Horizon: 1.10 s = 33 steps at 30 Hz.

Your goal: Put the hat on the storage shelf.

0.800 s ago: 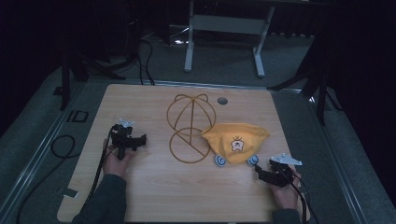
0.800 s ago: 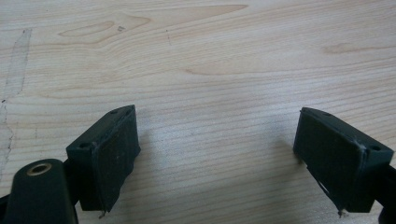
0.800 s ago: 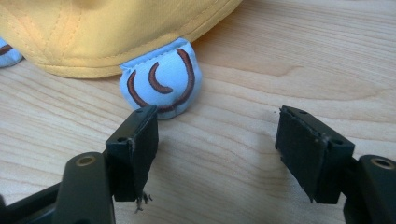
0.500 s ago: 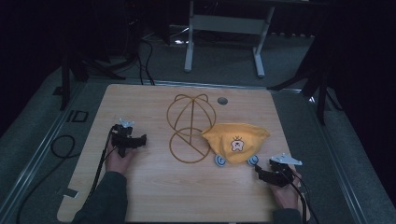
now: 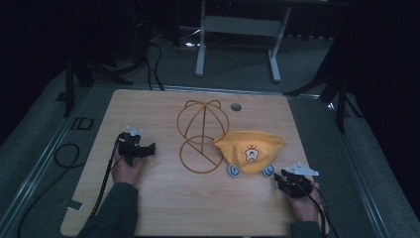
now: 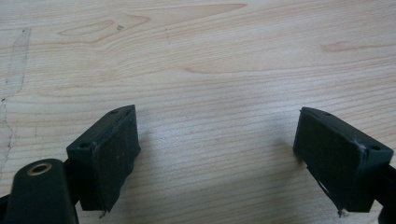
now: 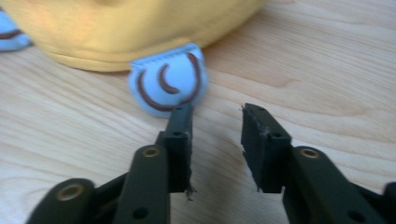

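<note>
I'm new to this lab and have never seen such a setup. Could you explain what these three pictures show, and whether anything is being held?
A person at a wooden table holds a hand-operated two-jaw tool in each hand. One picture looks down from above; the other two come from cameras riding on each tool. On the table lie a yellow cloth hat with blue ear flaps and a brown wire frame. The left gripper is wide open over bare wood. The right gripper, jaws narrower but apart, points at one flap. Nothing is held.

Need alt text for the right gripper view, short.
The right gripper points its two black jaws, apart with nothing between them, at a pale blue ear flap with brown curved lines on the edge of a yellow cloth hat. Both lie on a light wooden table.
</note>
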Each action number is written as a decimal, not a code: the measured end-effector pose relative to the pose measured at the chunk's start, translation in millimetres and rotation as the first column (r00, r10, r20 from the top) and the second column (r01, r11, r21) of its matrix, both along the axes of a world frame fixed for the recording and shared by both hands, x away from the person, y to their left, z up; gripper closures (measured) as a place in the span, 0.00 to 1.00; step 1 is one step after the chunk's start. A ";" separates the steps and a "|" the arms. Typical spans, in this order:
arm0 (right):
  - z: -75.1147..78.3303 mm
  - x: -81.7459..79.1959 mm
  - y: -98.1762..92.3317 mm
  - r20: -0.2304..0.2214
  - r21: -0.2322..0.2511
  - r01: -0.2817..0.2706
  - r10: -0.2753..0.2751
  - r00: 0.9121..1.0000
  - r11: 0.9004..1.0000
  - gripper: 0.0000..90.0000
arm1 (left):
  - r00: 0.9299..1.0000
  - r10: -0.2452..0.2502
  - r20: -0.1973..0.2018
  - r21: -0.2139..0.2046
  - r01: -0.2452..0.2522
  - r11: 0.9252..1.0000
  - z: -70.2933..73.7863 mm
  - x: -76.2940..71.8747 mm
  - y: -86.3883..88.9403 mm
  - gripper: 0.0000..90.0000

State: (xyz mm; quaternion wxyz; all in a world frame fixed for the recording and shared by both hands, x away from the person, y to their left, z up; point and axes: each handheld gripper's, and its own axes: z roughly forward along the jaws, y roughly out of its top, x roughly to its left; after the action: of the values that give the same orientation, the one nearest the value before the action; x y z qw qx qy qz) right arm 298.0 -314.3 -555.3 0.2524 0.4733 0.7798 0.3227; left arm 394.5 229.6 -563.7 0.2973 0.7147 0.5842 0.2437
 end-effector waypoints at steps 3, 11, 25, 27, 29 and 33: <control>5.3 -2.1 3.9 0.021 0.015 -0.028 0.027 0.999 1.000 0.74 | 1.000 0.000 0.000 0.000 0.000 1.000 0.0 0.0 0.0 0.16; 6.7 1.4 14.2 0.019 0.047 -0.060 0.060 0.998 0.997 0.59 | 1.000 0.001 0.000 -0.001 -0.001 1.000 0.0 0.1 0.1 0.16; -3.9 16.6 23.3 -0.023 0.030 -0.044 0.045 0.999 0.999 0.43 | 1.000 0.004 -0.001 -0.001 -0.004 1.000 0.1 0.4 0.3 0.16; -4.5 18.1 24.5 -0.028 0.037 -0.052 0.054 0.998 0.998 0.44 | 1.000 0.004 -0.001 -0.001 -0.004 1.000 0.1 0.4 0.3 0.16; -3.9 19.0 25.1 -0.032 0.034 -0.061 0.062 0.998 0.998 0.47 | 1.000 0.004 -0.001 0.000 -0.004 1.000 0.1 0.5 0.4 0.16; -4.2 20.3 24.3 -0.053 0.070 -0.063 0.067 0.996 0.996 0.49 | 1.000 0.004 -0.001 0.000 -0.004 1.000 0.1 0.5 0.4 0.16</control>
State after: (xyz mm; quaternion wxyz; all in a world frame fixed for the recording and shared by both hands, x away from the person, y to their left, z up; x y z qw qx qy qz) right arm 318.3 -290.1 -559.5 0.2038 0.4646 0.7901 0.3439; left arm 395.0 230.0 -563.6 0.2966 0.7137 0.5859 0.2438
